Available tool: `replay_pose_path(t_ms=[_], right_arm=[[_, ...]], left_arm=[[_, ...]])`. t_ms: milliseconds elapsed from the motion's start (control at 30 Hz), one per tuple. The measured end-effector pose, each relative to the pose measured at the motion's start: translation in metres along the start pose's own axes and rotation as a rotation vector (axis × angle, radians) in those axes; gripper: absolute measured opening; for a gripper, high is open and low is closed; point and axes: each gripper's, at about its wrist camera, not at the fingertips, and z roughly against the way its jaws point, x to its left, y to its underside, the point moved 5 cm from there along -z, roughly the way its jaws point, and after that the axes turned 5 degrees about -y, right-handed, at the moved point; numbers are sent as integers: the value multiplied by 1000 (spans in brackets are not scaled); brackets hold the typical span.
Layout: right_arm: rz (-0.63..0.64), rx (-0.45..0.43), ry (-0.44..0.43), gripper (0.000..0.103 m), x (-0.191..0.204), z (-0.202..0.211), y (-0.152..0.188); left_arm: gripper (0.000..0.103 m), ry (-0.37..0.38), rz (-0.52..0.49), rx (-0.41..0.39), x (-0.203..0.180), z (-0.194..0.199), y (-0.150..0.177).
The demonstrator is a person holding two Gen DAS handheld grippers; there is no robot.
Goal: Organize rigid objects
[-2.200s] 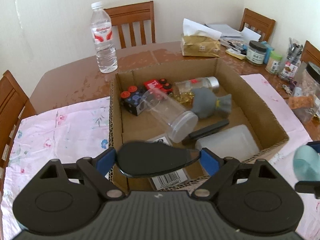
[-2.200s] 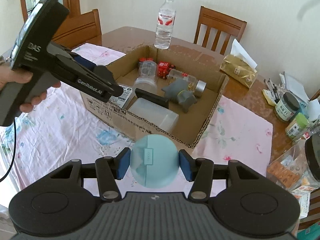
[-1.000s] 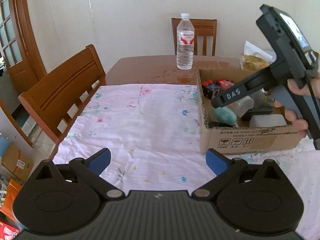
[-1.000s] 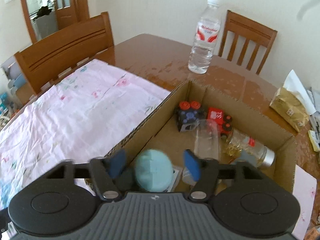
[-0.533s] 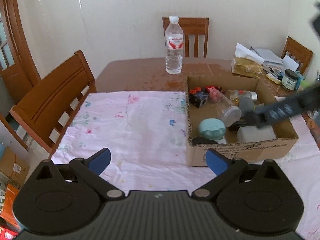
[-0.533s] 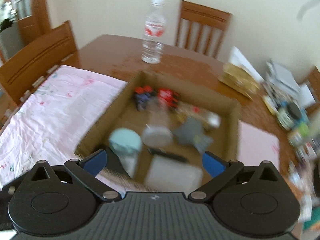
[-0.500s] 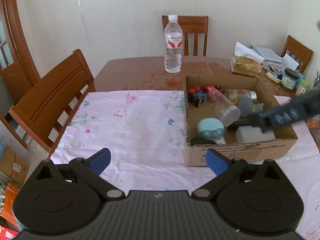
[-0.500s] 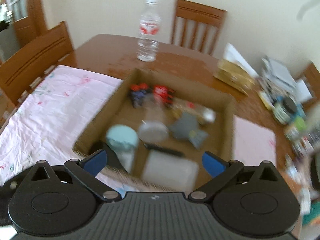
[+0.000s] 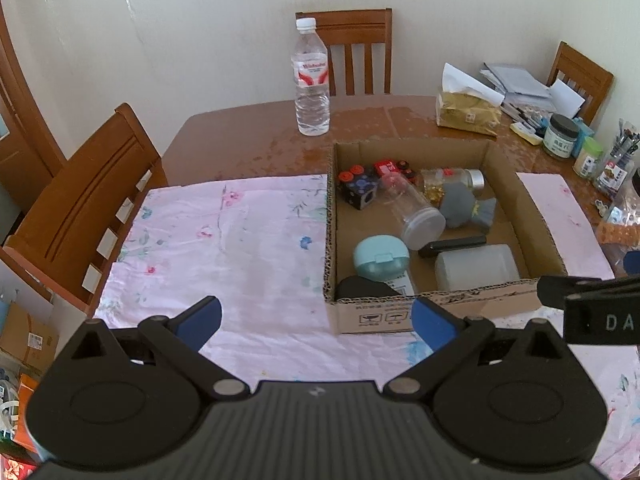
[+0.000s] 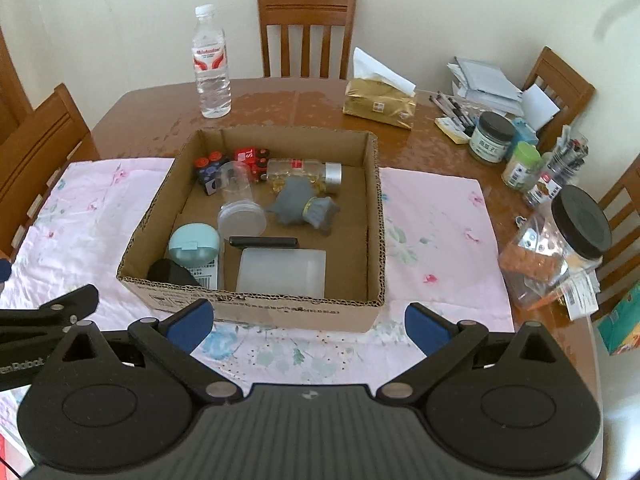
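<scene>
A cardboard box (image 10: 372, 216) (image 9: 330, 248) stands on the pink floral cloth (image 9: 224, 248). In it lie a teal round case (image 10: 194, 245) (image 9: 381, 257), a black flat object (image 10: 170, 271) (image 9: 366, 287), a clear jar (image 10: 240, 200), a grey figure (image 10: 304, 202), a frosted plastic box (image 10: 282, 272), a black bar (image 10: 264, 242), a small bottle (image 10: 308, 172) and red-and-dark toys (image 10: 232, 162). My left gripper (image 9: 316, 320) is open and empty, held back from the box's near left corner. My right gripper (image 10: 306, 322) is open and empty in front of the box.
A water bottle (image 10: 211, 64) stands behind the box. A tissue pack (image 10: 378, 104), jars (image 10: 490, 136), pens and papers crowd the right of the wooden table (image 10: 288, 104). A large black-lidded jar (image 10: 568, 244) stands at the right edge. Wooden chairs (image 9: 88, 204) surround the table.
Both grippers let go of their objects in the box: the black flat one from the left, the teal case from the right. Both have drawn back, open and empty.
</scene>
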Motion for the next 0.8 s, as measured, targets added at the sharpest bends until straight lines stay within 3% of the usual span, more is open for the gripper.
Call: replay_pose_path(t_ms=[800], right_arm=[[0,-4,-8,103,3,6,3]], left_arm=[[101,-12,-7,1,0,4,-4]])
